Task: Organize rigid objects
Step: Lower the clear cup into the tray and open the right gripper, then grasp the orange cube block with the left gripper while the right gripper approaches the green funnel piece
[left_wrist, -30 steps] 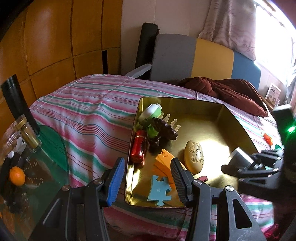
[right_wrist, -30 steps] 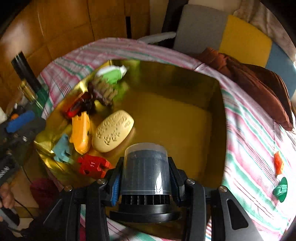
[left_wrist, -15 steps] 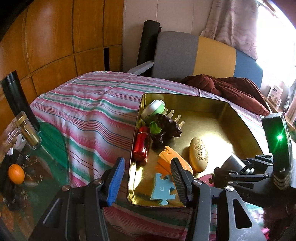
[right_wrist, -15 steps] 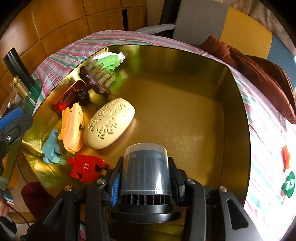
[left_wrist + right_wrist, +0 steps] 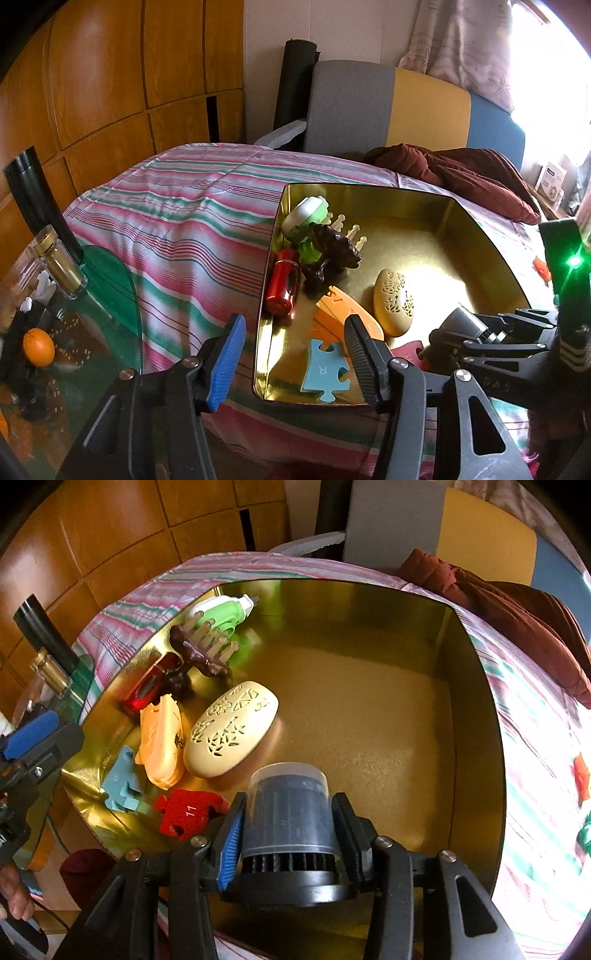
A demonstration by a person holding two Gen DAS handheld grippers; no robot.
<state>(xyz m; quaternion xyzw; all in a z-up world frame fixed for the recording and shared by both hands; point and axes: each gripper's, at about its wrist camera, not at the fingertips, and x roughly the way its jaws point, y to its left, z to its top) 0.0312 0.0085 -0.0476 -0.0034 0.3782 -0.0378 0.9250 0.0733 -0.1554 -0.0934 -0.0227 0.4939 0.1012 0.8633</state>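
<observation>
Two grippers on my feeds. Left gripper (image 5: 293, 347): fingers spread wide, nothing between them, ribbed black pad on one side and blue pad on the other, straddling the near-left corner of the gold tray (image 5: 476, 236). At 9 o'clock in the left wrist view I see a glass tabletop (image 5: 110, 295) with an orange (image 5: 38, 347) and a gold-capped glass jar (image 5: 61, 266).

The tray is shiny sheet metal, squarish with upright walls, sitting on a striped quilt (image 5: 184, 229). Working across its floor in the right wrist view: light-blue jigsaw piece (image 5: 122, 781) at 9 o'clock; glossy red cylinder (image 5: 147, 690) against the left wall; orange plastic pieces (image 5: 162, 742) stacked just beside it; red jigsaw piece (image 5: 188, 812) marked 11; dark brown comb-like thing with pale pegs (image 5: 203, 646); green-and-white plastic dispenser (image 5: 221, 609) at 11 o'clock; cream oval case with cut-out pattern (image 5: 231, 729), touching the orange stack.

Right gripper (image 5: 288, 834): fingers pinching a dark cylinder with a clear smooth cap and ribbed black base (image 5: 288, 812), held at 6 o'clock above the tray's near edge. I can't tell if it touches the floor.

Maroon cloth (image 5: 517, 605) bunched at 2 o'clock past the tray.
</observation>
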